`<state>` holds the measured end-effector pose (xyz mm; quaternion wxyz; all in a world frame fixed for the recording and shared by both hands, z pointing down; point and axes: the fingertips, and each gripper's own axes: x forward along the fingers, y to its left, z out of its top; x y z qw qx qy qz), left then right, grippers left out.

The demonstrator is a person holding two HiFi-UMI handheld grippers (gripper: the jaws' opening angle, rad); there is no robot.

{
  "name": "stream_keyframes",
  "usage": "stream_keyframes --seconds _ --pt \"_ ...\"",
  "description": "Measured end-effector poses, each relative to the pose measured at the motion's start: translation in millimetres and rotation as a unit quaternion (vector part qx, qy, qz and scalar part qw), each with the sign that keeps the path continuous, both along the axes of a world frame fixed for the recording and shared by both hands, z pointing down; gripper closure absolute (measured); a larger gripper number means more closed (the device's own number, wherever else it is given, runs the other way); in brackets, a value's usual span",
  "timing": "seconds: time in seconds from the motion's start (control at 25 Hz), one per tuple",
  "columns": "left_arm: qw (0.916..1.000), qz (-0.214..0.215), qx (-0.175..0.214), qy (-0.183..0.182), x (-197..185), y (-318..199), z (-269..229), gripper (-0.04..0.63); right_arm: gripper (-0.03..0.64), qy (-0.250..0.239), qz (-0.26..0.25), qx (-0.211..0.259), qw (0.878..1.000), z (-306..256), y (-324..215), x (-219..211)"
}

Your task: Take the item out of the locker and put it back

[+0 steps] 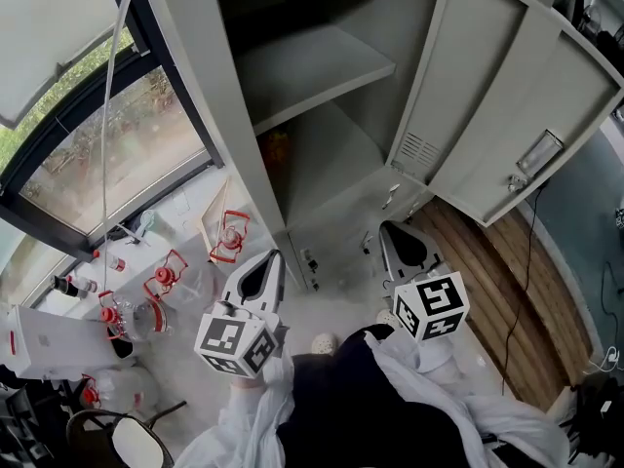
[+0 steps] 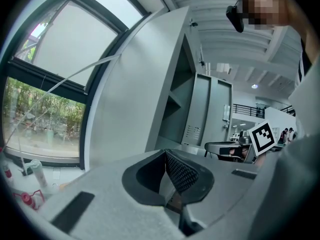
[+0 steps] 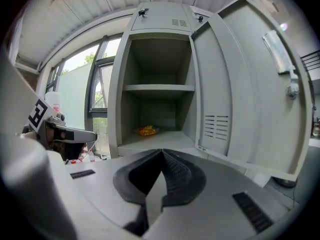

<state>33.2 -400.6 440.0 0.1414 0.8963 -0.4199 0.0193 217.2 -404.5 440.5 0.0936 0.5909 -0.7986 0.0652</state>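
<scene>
one yellow-and-red packet (image 3: 146,130) lies inside the open locker (image 3: 119,94).

**Locker:** A tall grey sheet-metal locker (image 1: 200,86) (image 3: 116,94) is recorded standing upright on the floor. Its door (image 1: 531,86) (image 3: 260,99) is swung wide open at the right side, and a metal latch fitting is noted on it. The interior is divided by one horizontal grey shelf (image 1: 322,71) (image 3: 159,88) into an upper and a lower compartment.

**Item:** A small crinkled packet in yellow, orange and red (image 1: 276,147) (image 3: 146,130) is found lying flat on the floor of the lower compartment. It is placed toward the back, left of centre and near the left wall. No print can be read on it.
</scene>
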Motion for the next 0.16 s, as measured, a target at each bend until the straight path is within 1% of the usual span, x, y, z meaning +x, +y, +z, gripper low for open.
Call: stream_keyframes --seconds 0.16 --pt "1.0000 0.001 -0.002 0.001 0.1 1.1 0.0 0.586 0.618 0.004 0.002 0.000 1.000 0.3 1.5 -0.1"
